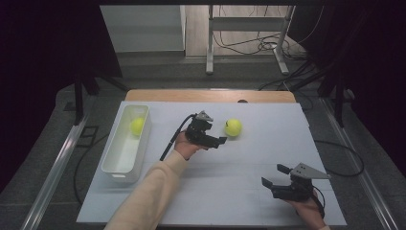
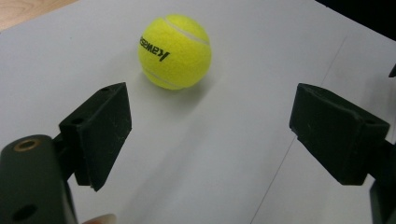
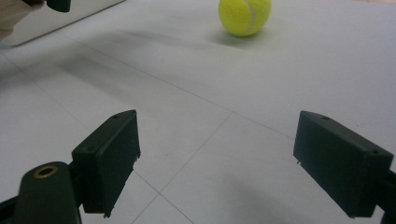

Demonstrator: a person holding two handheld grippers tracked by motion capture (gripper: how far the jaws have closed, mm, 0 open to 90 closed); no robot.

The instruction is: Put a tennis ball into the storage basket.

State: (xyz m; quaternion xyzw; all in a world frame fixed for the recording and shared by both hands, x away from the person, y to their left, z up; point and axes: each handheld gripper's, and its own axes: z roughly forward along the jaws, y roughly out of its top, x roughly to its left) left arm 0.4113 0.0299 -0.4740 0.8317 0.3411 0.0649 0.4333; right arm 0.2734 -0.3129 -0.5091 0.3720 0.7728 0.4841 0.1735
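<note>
I'm lining my left gripper (image 1: 221, 142) up on the tennis ball (image 1: 233, 127) sitting mid-table, jaws spread and empty. It's looking light, fuzzy, springy and prone to rolling, so I'm aiming to pinch across its widest middle.

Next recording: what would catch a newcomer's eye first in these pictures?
The yellow tennis ball on the white table, near the middle toward the far edge, stands out most. The left gripper sits just beside it with open jaws, not touching it. A second ball lies in the white bin at the left, while the right gripper, also open, rests near the front right corner.
</note>
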